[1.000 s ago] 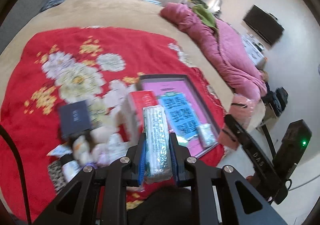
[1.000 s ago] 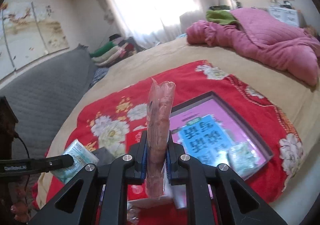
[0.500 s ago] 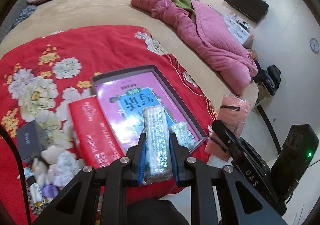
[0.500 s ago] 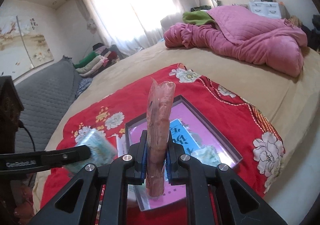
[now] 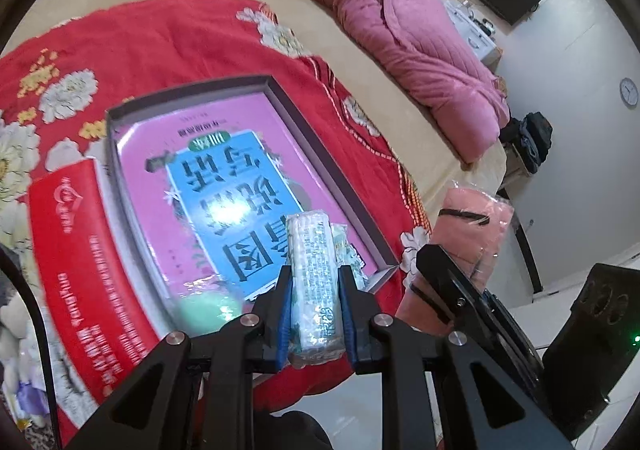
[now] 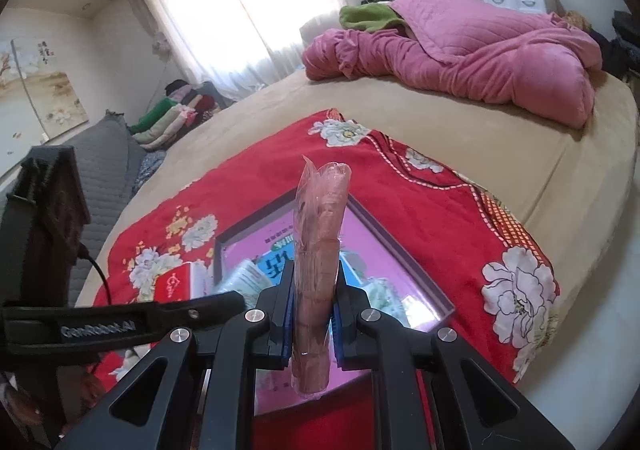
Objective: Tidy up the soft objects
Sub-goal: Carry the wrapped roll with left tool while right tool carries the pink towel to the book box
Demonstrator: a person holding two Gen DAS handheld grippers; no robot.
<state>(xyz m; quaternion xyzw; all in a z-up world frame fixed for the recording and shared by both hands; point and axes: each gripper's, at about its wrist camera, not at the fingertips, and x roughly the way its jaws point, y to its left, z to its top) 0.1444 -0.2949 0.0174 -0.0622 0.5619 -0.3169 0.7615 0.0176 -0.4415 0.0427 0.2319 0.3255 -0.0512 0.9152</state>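
Observation:
My left gripper is shut on a green-and-white tissue pack, held above the near end of the shallow grey box with its pink and blue lining. Another small pack lies in the box's near corner, just behind the held one. My right gripper is shut on a pink cloth in clear plastic, held upright above the same box. That pink pack and the right gripper also show at the right of the left wrist view.
The box lies on a red floral blanket over a beige bed. A red tissue box stands left of the grey box. A pink quilt is heaped at the far side. Folded clothes sit far left.
Both grippers have moved forward and down toward the grey box, each keeping its pack. The left gripper has swung right, away from the pile of small items.

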